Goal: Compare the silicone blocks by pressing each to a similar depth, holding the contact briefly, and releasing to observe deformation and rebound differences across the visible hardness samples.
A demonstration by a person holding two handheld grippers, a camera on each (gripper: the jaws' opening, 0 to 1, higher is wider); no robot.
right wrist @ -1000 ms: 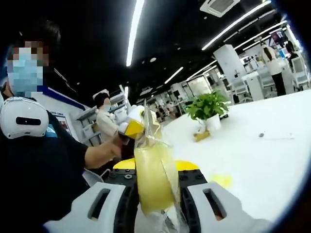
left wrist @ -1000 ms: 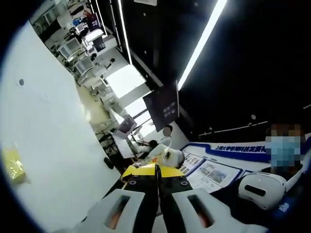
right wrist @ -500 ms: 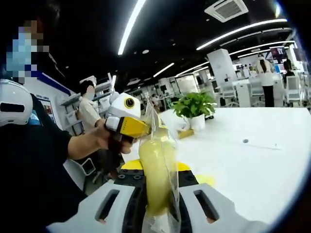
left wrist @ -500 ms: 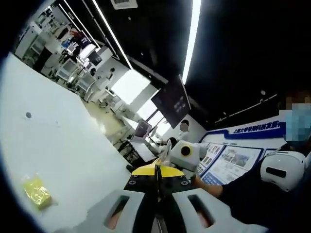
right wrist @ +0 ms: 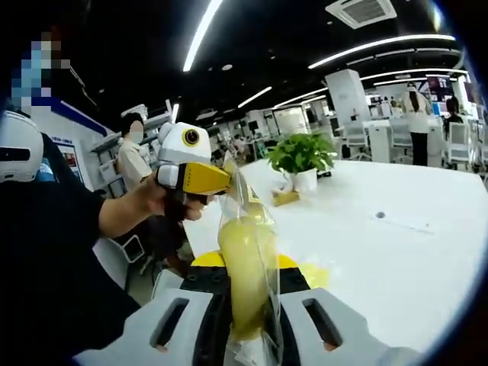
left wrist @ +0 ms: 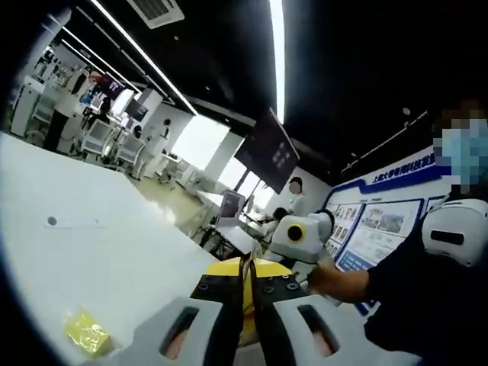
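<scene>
A pale yellow silicone block in a clear plastic bag [right wrist: 244,252] stands upright between my right gripper's [right wrist: 245,293] jaws, which are shut on it. My left gripper [right wrist: 216,180], yellow-tipped with a white body, comes in from the left in a person's hand [right wrist: 164,204] and pinches the bag's top corner. In the left gripper view my left gripper [left wrist: 246,284] is shut on a thin edge of the bag [left wrist: 245,268], with the right gripper's white body [left wrist: 300,235] just beyond. A second bagged yellow block [left wrist: 88,333] lies on the white table [left wrist: 114,259].
The white table [right wrist: 396,259] stretches to the right, with a potted plant [right wrist: 301,155] at its far end and a small dark mark [right wrist: 379,216] on the top. The person's dark sleeve [right wrist: 53,259] is close on the left. Desks, chairs and other people stand far behind.
Both views have rolled toward level. The left gripper has drawn nearer to the bag's top corner in the right gripper view. Both grips hold unchanged.
</scene>
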